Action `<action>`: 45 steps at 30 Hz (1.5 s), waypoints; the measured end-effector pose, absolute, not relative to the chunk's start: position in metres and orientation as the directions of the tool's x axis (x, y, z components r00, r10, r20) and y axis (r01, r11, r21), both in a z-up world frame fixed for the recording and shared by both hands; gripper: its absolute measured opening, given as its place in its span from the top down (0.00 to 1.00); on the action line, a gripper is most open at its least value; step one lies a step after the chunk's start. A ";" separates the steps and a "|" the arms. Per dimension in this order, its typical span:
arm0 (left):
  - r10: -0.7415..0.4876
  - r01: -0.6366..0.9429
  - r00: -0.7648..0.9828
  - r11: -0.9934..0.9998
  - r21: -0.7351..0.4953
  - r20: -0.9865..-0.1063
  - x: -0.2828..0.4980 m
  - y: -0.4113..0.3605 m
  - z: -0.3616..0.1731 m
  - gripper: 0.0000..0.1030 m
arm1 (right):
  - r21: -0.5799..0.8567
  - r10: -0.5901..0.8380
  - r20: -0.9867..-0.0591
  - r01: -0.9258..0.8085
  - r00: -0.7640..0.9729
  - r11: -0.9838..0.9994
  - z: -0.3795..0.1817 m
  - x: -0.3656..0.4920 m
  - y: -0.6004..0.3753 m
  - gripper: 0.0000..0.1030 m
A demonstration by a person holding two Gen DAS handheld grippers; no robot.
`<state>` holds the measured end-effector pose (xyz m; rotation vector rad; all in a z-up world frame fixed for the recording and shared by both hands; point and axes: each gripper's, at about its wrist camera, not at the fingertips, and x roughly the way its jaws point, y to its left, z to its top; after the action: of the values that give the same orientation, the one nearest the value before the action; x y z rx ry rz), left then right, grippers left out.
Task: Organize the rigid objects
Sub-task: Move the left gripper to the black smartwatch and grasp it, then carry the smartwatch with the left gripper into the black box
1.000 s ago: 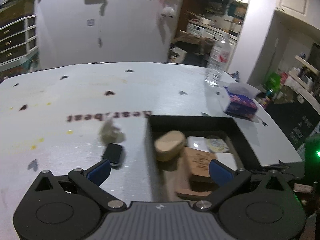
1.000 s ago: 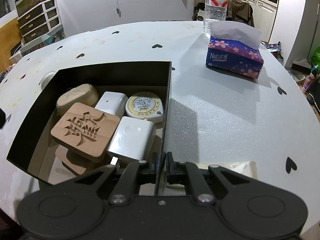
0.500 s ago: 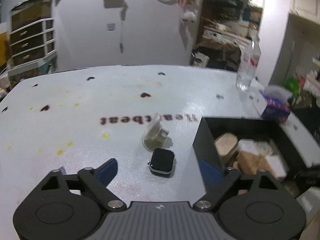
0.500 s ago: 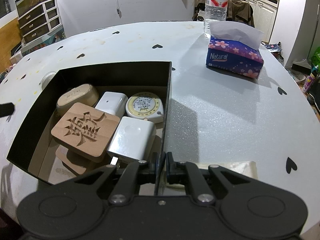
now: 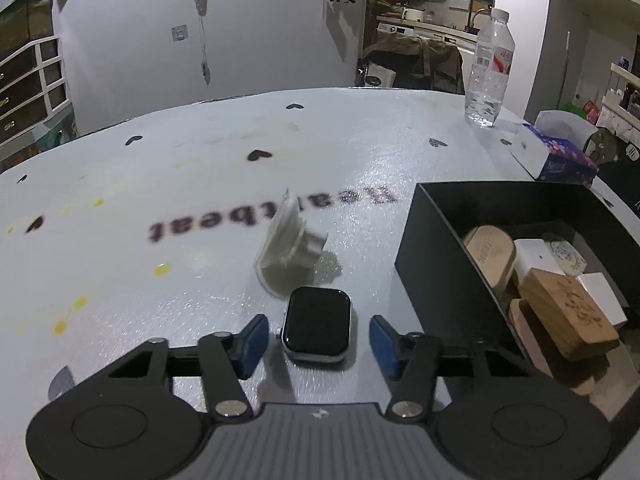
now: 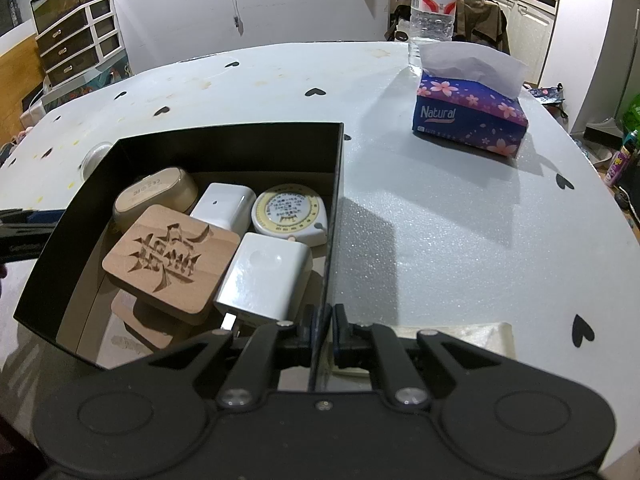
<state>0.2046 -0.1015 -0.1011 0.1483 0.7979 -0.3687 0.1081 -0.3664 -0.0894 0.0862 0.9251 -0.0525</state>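
Observation:
A small smartwatch body (image 5: 316, 324) with a black screen lies flat on the white table (image 5: 200, 280). My left gripper (image 5: 318, 340) is low over it, its blue pads (image 5: 254, 340) on either side. The jaws are closing, and a thin gap still shows on both sides of the watch. Just beyond the watch sits a translucent suction cup (image 5: 288, 248). My right gripper (image 6: 322, 328) is shut on the near right wall of the black box (image 6: 224, 140). Inside are a carved wooden block (image 6: 172, 258), white chargers (image 6: 266, 280), a round tape measure (image 6: 290, 214) and a beige case (image 6: 156, 196).
The black box (image 5: 436, 264) stands close to the right of the left gripper. A tissue pack (image 6: 468, 120) and a water bottle (image 6: 434, 4) stand at the far right of the table. A cloth (image 6: 452, 334) lies under the right gripper. Drawers stand against the far left wall.
My left gripper has swung left from above the box and dropped down to the watch, and its jaws have narrowed around it. The right gripper and the box have not moved.

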 end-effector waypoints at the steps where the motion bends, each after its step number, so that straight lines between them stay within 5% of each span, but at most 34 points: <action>1: -0.259 0.374 0.644 0.927 0.000 -0.719 0.206 -0.102 -0.102 0.53 | 0.052 -0.008 -0.800 0.083 0.600 0.995 -0.089 0.108 -0.366 0.92; 12: -0.249 0.299 0.688 0.953 -0.046 -0.681 0.195 -0.088 -0.087 0.59 | 0.049 -0.009 -0.800 0.081 0.600 0.995 -0.089 0.108 -0.365 0.92; 23: -0.423 0.351 0.643 0.904 -0.246 -0.638 0.150 -0.111 -0.022 0.59 | 0.048 -0.010 -0.800 0.081 0.599 0.996 -0.089 0.108 -0.365 0.92; 45: -0.364 0.356 0.606 0.919 -0.168 -0.707 0.152 -0.152 -0.037 0.58 | 0.048 -0.010 -0.801 0.081 0.599 0.996 -0.089 0.109 -0.366 0.92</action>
<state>0.1516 -0.1519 -0.0369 -0.0103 0.8197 -0.4164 0.1092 -0.3659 -0.0895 0.0824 0.9277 -0.0529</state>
